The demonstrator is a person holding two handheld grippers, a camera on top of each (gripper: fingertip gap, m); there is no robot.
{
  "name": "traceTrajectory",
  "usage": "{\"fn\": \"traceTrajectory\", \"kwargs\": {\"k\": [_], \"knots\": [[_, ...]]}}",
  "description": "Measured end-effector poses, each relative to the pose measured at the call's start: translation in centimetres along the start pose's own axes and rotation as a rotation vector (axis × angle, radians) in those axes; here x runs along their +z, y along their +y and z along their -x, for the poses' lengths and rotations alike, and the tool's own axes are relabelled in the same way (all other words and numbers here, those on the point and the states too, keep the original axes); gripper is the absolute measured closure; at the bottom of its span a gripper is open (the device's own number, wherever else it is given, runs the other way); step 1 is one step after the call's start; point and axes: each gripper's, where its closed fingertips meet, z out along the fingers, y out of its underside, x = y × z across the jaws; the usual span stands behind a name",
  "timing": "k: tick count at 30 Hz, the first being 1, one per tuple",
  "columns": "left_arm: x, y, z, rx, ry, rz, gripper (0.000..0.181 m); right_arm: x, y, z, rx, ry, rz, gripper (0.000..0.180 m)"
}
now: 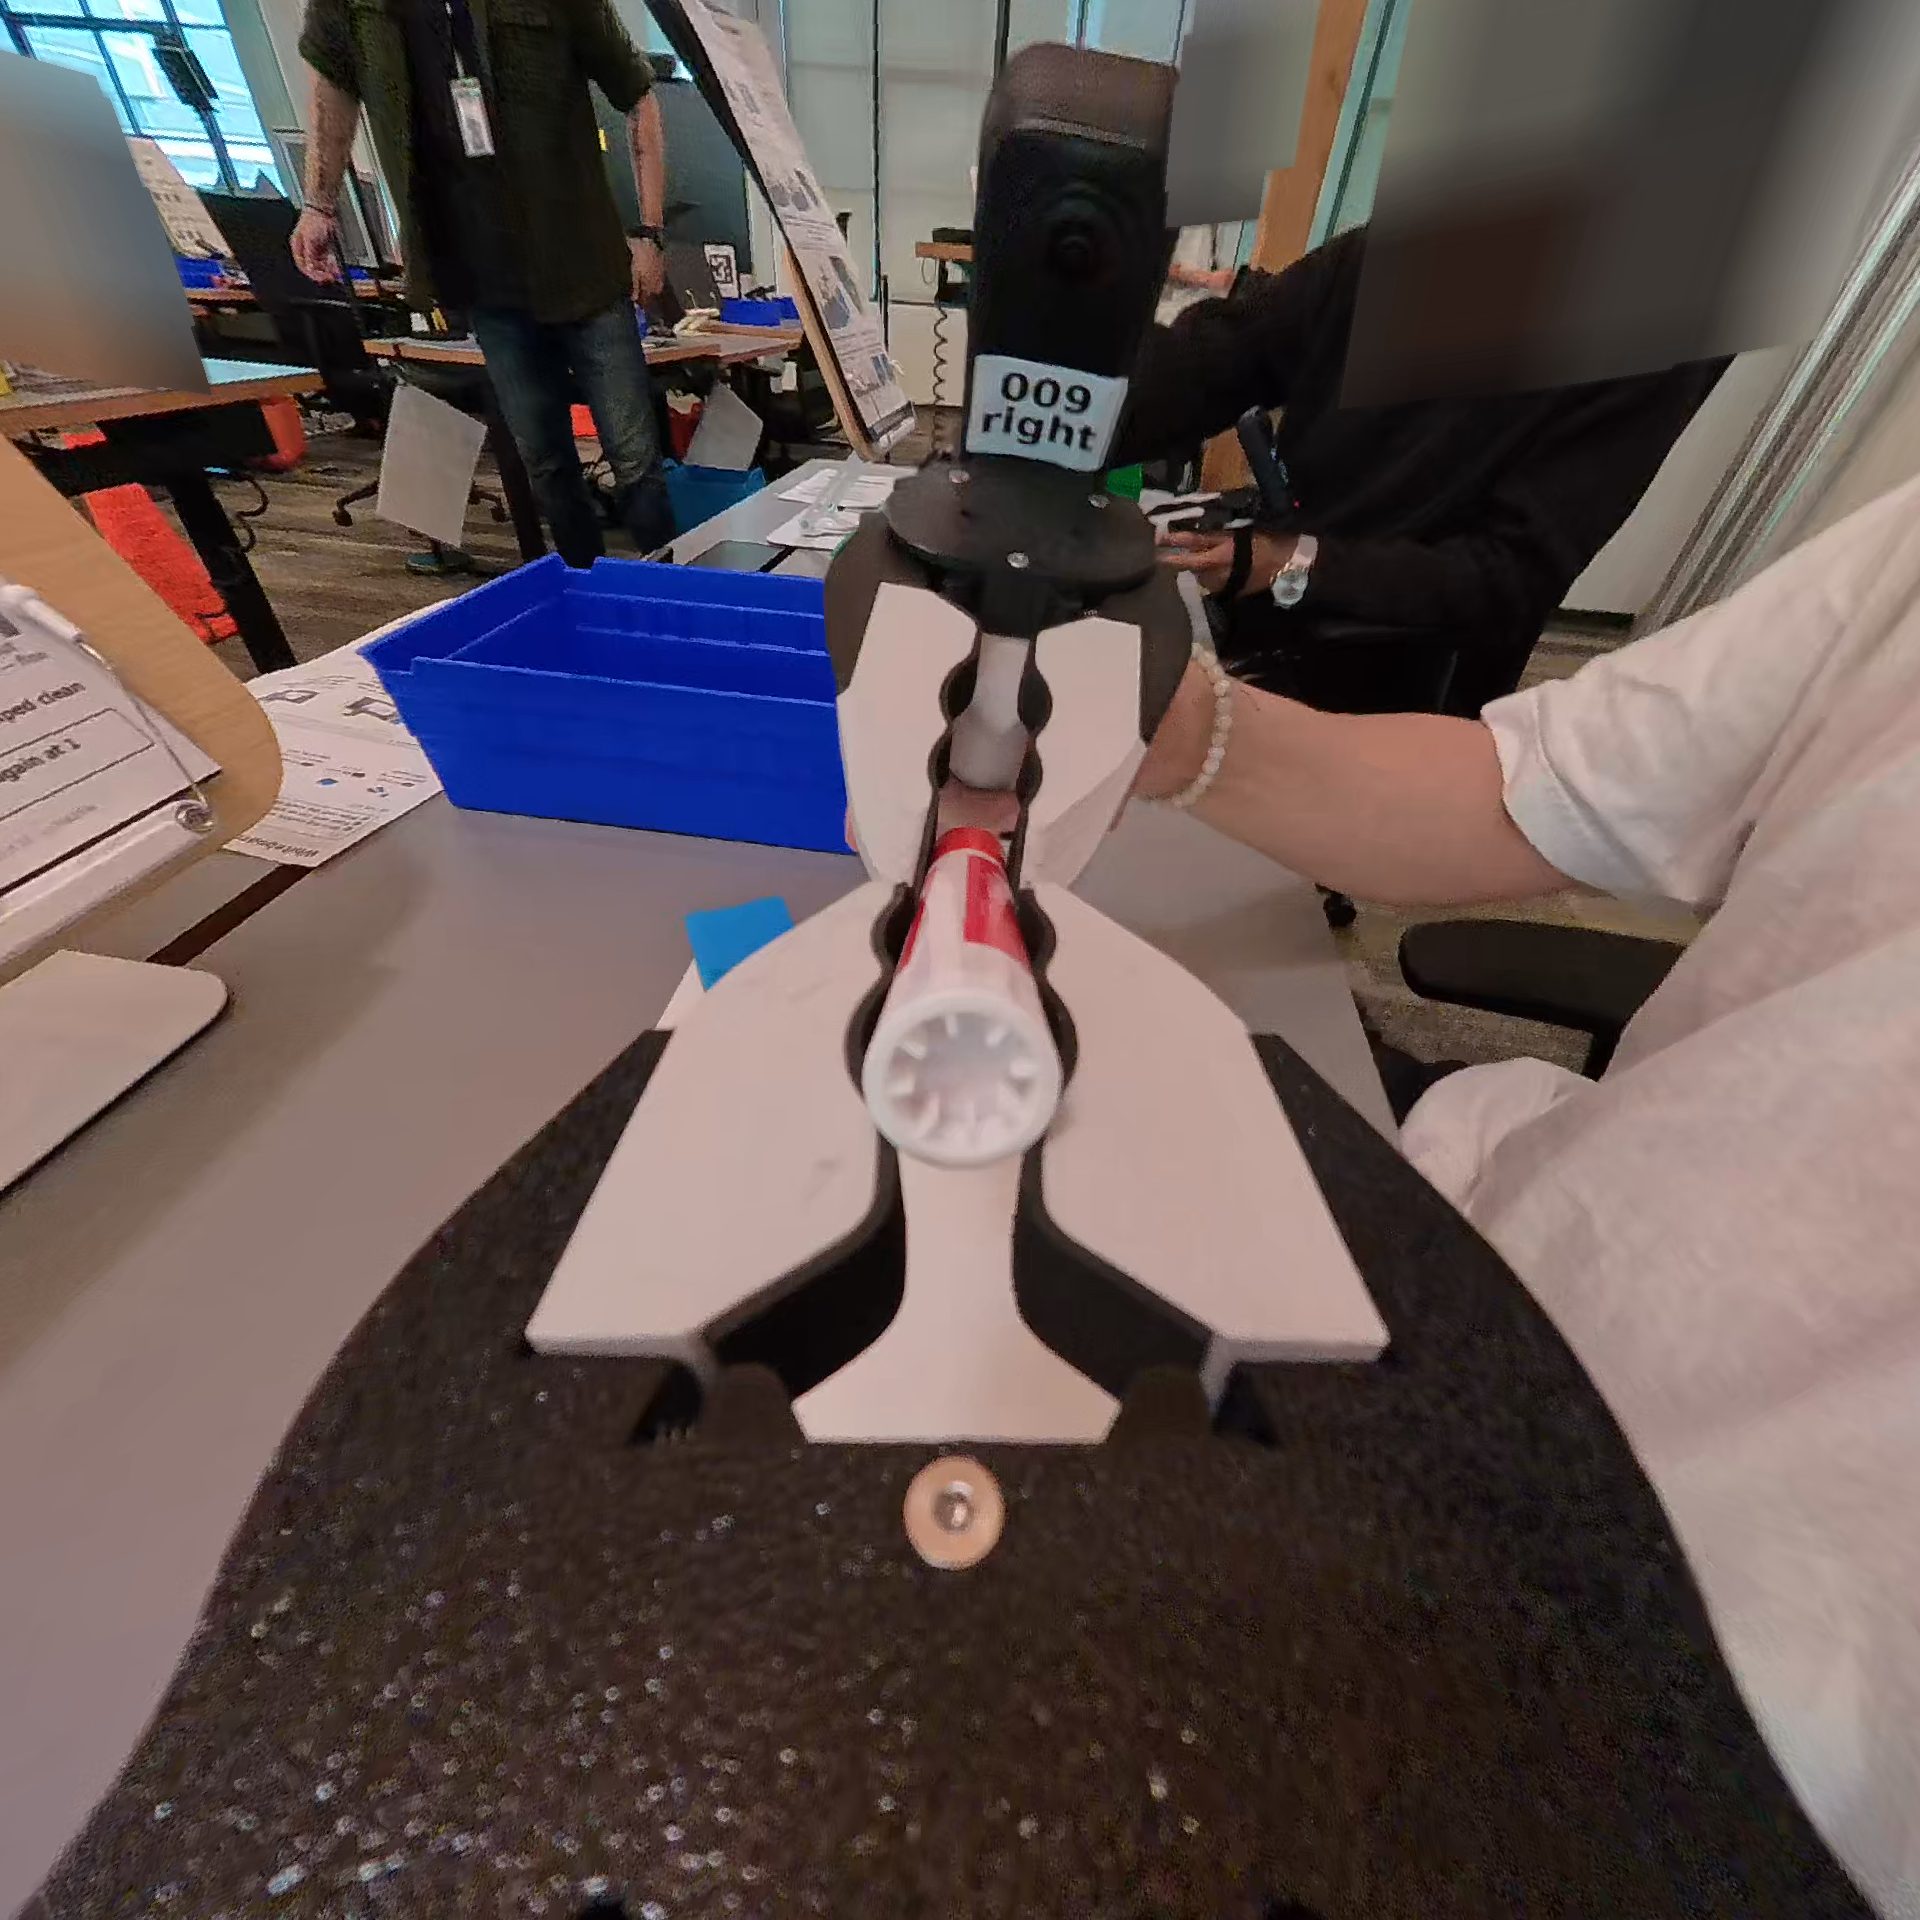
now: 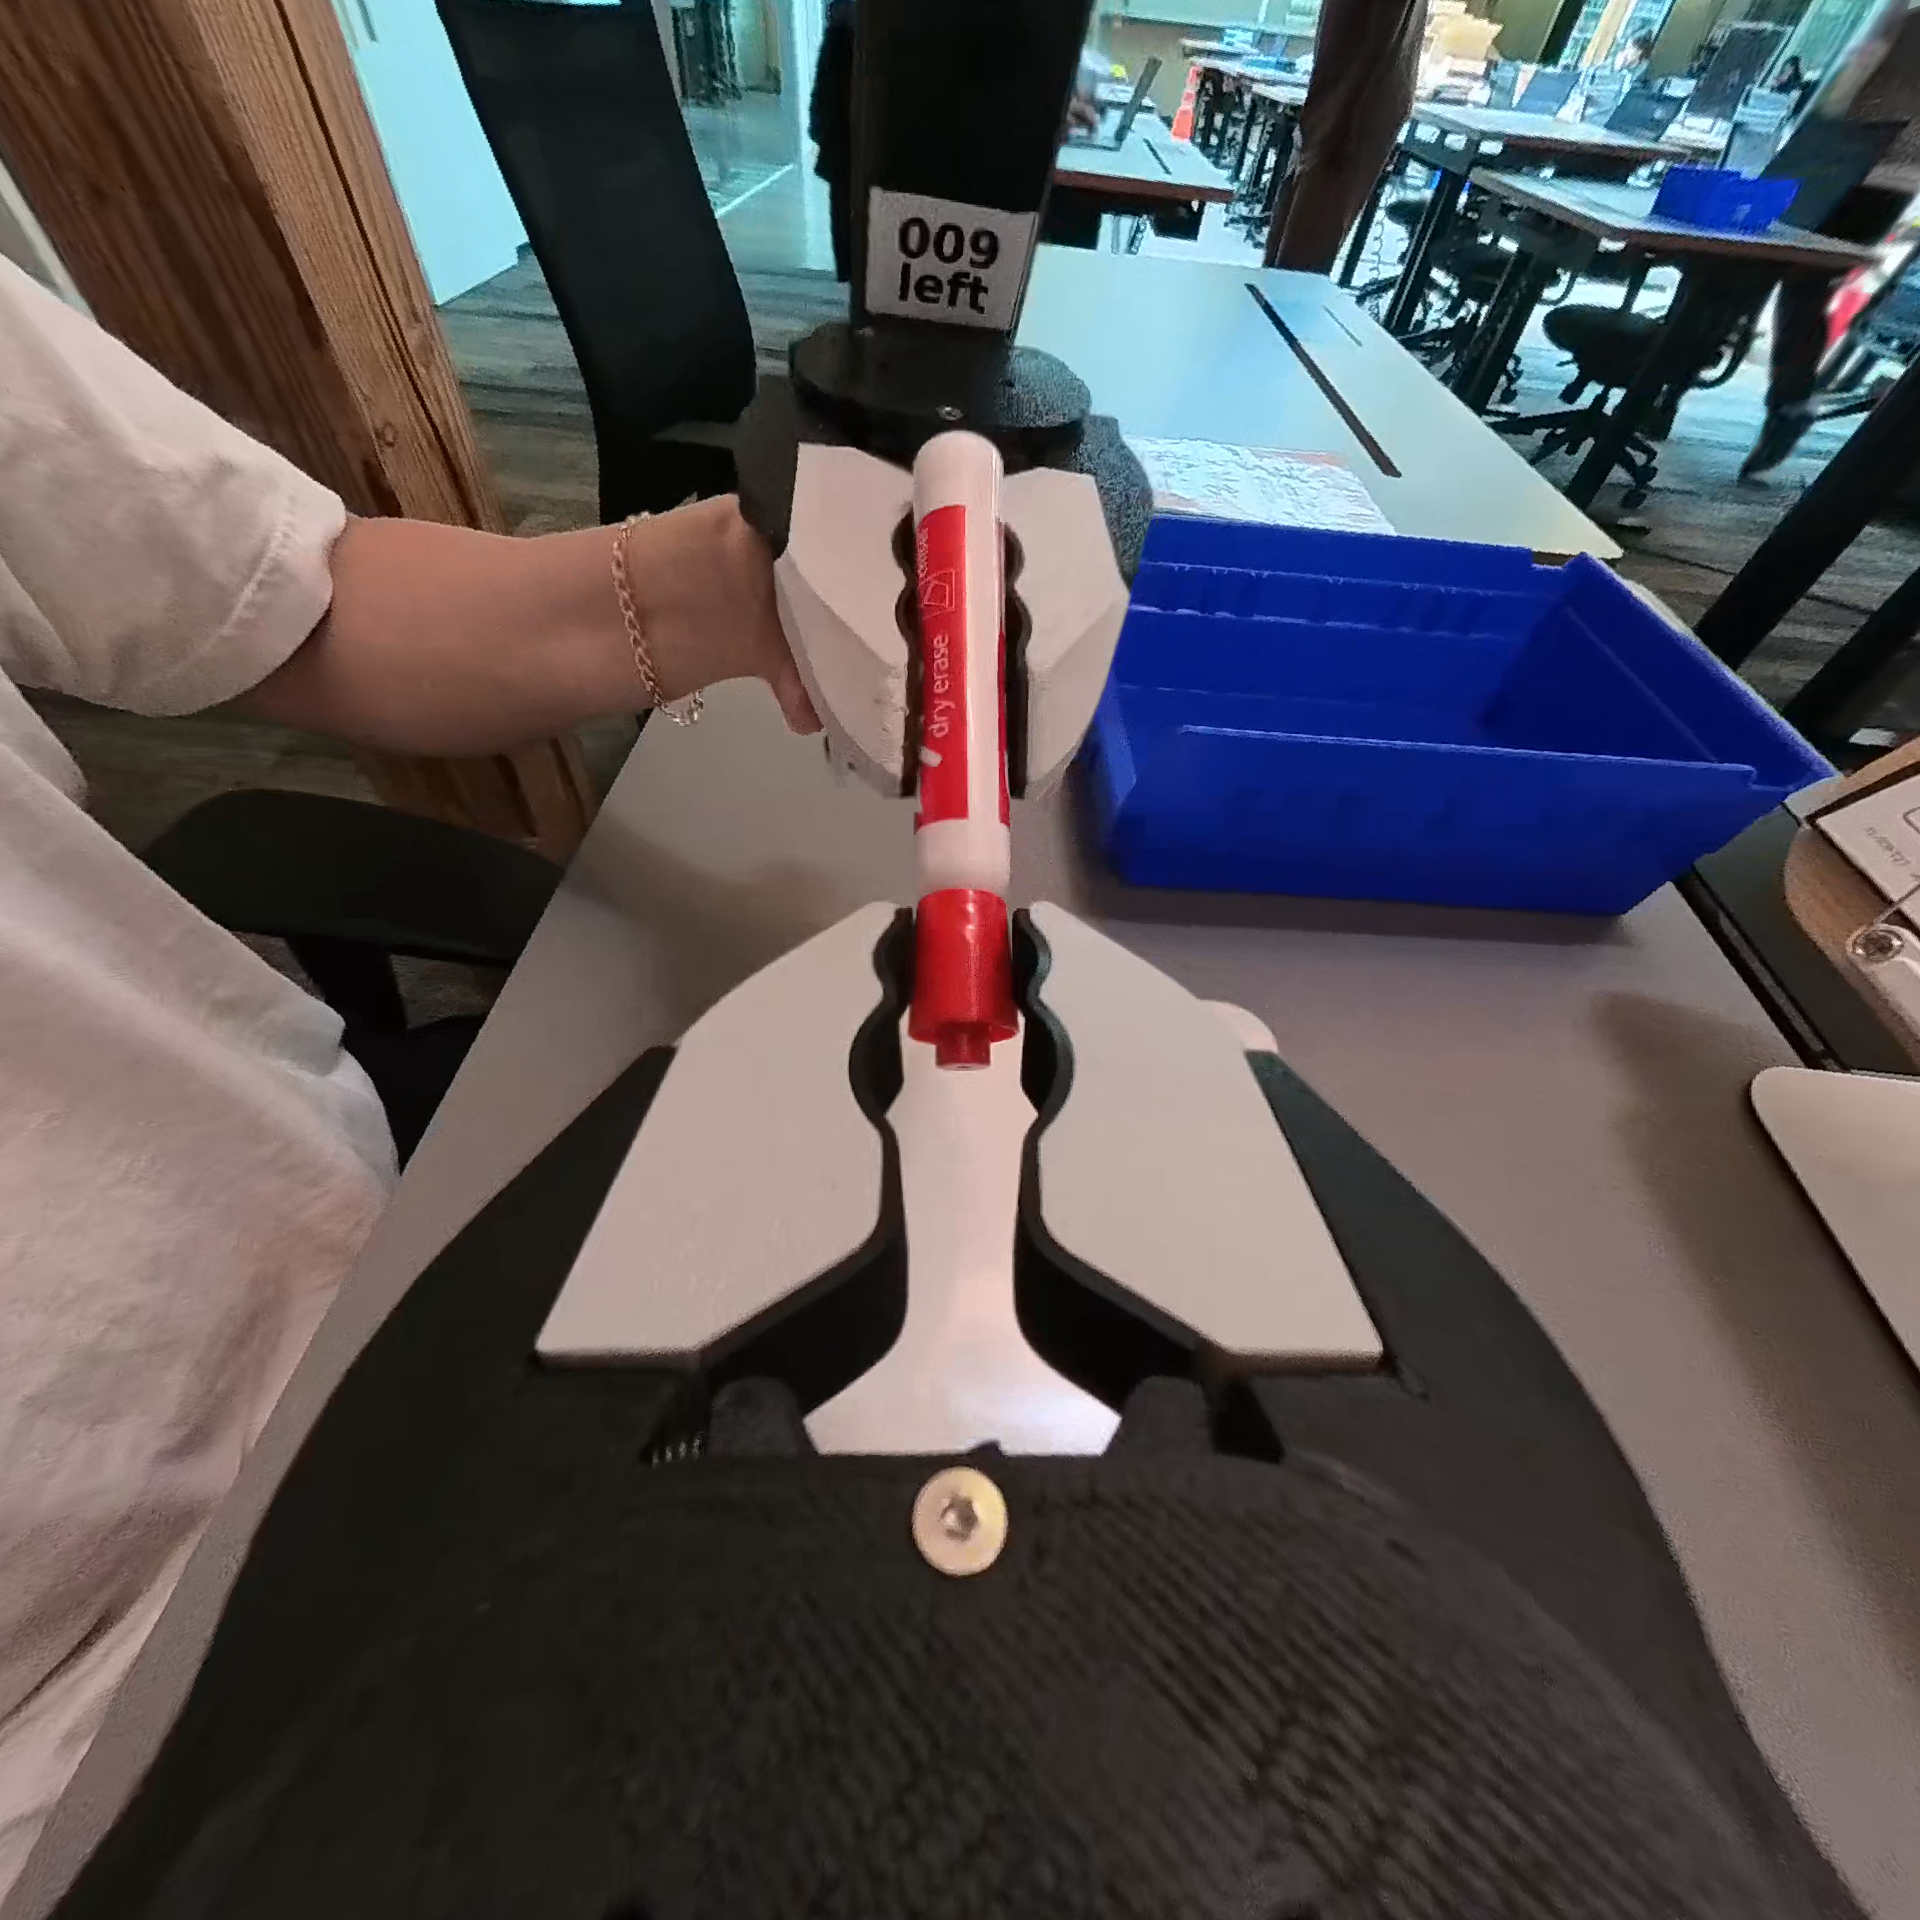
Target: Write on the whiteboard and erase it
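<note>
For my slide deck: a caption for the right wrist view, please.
Right gripper clamps the marker's red cap while left gripper holds its barrel, beside a blue bin.

You work under bright, even indoor light, with daylight from the windows (image 1: 156, 94) at far left. Shadows on the grey table (image 1: 520, 997) are soft and faint. Both views bend strongly at the edges, as wide-angle lenses do: the blue bin (image 2: 1455, 748) and desk lines curve. The marker (image 1: 961, 1039) end closest to your left camera is slightly soft. The black gripper base at the bottom of the right wrist view is smeared. Blur patches cover parts of the left wrist view's upper corners.
</note>
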Motion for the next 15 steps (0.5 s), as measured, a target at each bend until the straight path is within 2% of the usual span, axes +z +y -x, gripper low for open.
{"fn": "traceTrajectory", "kwargs": {"k": [2,6,8,11,13,15], "knots": [[0.2,0.4,-0.1,0.023,-0.002,0.035,0.162,0.1,0.6,0.1,0.023,-0.005,0.058,0.162],[0.3,0.8,0.2,0.039,-0.050,0.058,0.162,0.2,1.4,-0.6,-0.141,0.136,0.190,0.161],[0.4,1.0,0.7,-0.043,-0.069,0.043,0.162,0.1,1.9,-1.3,-0.331,0.278,0.306,0.161],[0.6,1.6,1.7,-0.282,-0.066,-0.030,0.162,-0.3,2.8,-2.5,-0.591,0.470,0.508,0.161],[0.9,2.7,2.3,-0.339,-0.076,-0.039,0.162,-0.1,4.1,-2.9,-0.545,0.469,0.551,0.161],[1.1,3.7,2.1,-0.200,-0.116,0.024,0.162,0.2,5.2,-2.3,-0.309,0.356,0.463,0.161]]}}
